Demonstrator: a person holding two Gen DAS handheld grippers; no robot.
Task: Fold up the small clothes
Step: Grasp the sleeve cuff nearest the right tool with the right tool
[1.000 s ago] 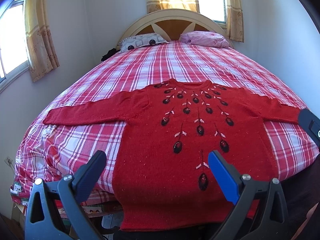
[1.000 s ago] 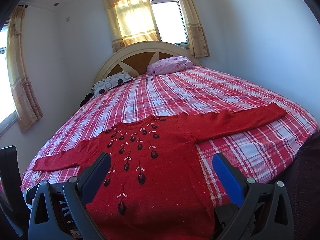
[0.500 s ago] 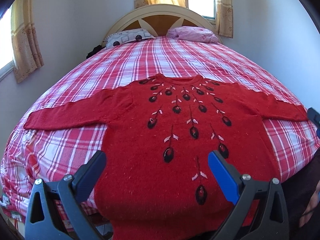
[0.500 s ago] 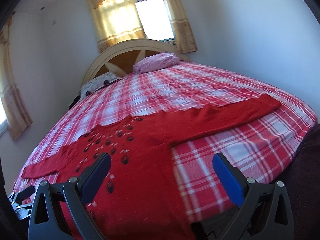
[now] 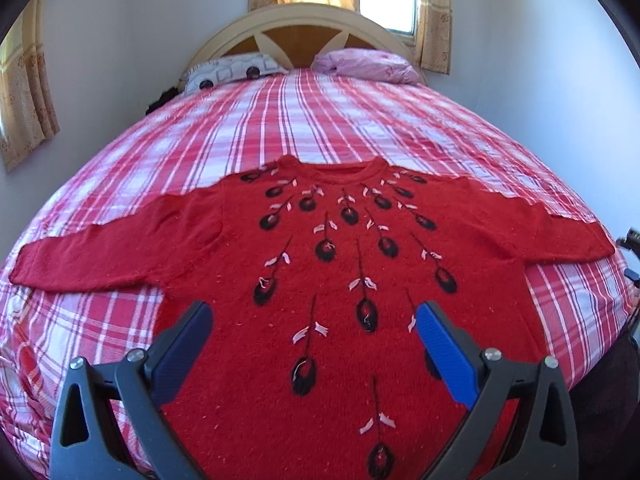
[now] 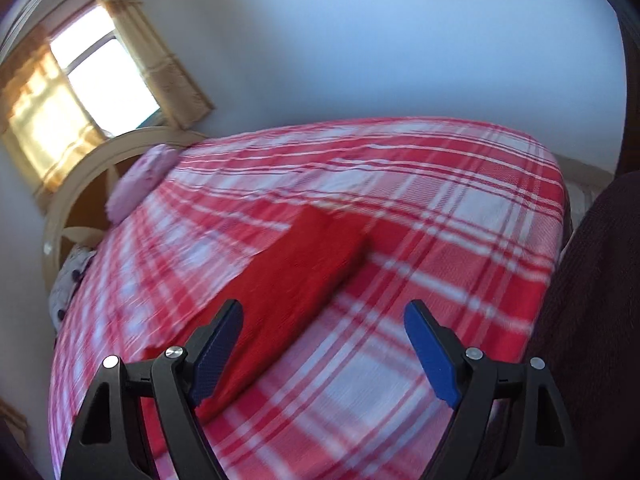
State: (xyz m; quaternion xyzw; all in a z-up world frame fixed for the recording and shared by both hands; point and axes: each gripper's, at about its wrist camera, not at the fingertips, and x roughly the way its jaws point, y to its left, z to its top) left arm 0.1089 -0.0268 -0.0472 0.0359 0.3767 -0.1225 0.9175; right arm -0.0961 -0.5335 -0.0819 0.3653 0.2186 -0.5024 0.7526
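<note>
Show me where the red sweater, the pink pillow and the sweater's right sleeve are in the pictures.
red sweater (image 5: 332, 276), left wrist view, middle of the chest.
pink pillow (image 5: 368, 65), left wrist view, middle of its top.
right sleeve (image 6: 304, 264), right wrist view, middle of the sleeve near its cuff, blurred.

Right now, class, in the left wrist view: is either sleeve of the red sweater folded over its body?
No: the red sweater lies flat, both sleeves outstretched.

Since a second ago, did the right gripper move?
Yes. The right gripper swung rightward, toward the sweater's right sleeve: the headboard slid to the view's left edge, and the sleeve now fills the middle.
</note>
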